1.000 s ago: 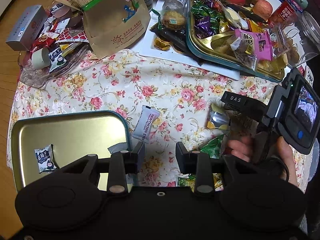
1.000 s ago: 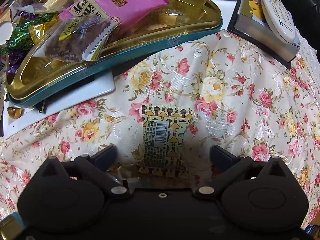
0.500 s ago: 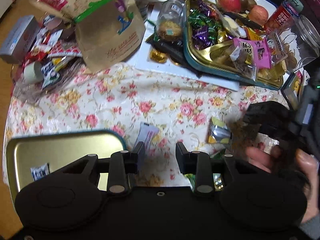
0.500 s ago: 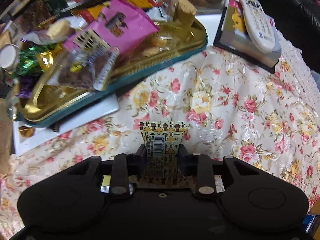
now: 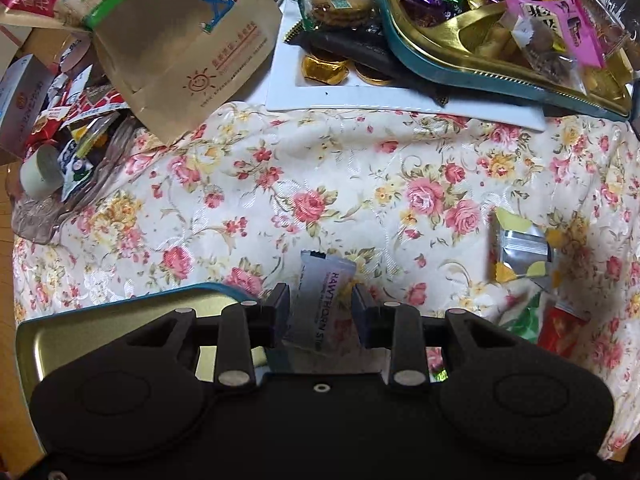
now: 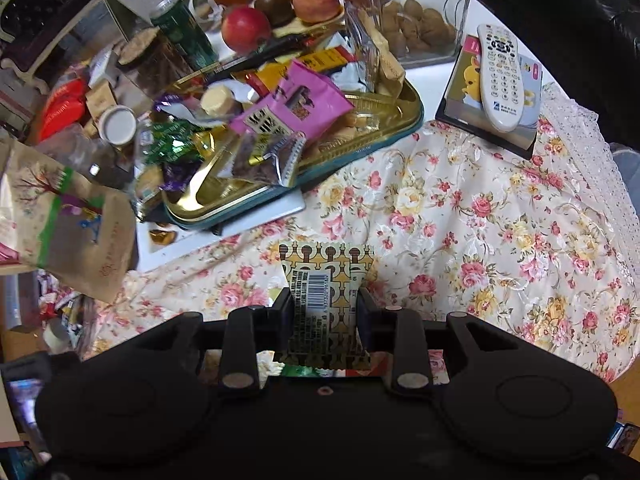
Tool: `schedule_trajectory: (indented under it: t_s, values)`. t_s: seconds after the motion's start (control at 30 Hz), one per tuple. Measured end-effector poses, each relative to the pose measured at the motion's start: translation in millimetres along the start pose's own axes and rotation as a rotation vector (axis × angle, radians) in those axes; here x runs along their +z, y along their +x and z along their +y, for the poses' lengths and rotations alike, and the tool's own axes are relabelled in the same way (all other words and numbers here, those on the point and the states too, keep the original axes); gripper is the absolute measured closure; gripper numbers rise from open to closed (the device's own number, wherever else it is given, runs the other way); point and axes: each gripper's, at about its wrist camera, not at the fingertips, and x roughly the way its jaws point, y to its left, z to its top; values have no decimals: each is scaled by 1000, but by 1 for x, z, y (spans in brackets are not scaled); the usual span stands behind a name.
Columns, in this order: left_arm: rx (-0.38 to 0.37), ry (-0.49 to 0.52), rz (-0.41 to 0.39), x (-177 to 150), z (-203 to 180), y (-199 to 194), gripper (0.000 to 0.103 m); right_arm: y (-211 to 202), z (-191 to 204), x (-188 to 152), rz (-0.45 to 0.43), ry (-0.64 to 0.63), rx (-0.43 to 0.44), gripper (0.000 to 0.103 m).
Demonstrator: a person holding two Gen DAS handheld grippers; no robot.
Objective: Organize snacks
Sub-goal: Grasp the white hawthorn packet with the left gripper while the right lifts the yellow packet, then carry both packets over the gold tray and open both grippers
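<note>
Snack packs sit in both your grippers' gaps right now. Your right gripper (image 6: pixel 320 312) pinches a yellow patterned packet (image 6: pixel 325 304) w/ a barcode, jaws narrow, pads pressed on both its sides. It stands upright between the fingers, top edge sticking out past the tips, up off the flowery cloth (image 6: pixel 500 240). Jaws have just been closing, w/ that packet between them.

Your left gripper (image 5: pixel 320 312) has its jaws about half wide. The white hawthorn strip pack (image 5: pixel 318 304) lies tilted on the cloth, right in the gap. Left pad looks to be at its edge; right pad is apart from it. So it's not squeezed.

The gold tray (image 5: pixel 120 320) is just beside the left finger. A silver packet (image 5: pixel 520 248) lies well off to the right.
</note>
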Motion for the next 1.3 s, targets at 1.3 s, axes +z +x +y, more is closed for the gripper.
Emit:
schedule_trajectory:
  t_s: [1.3]
  values:
    - [76, -371, -100, -61, 150, -109, 76, -14, 70, -76, 57, -267, 86, 70]
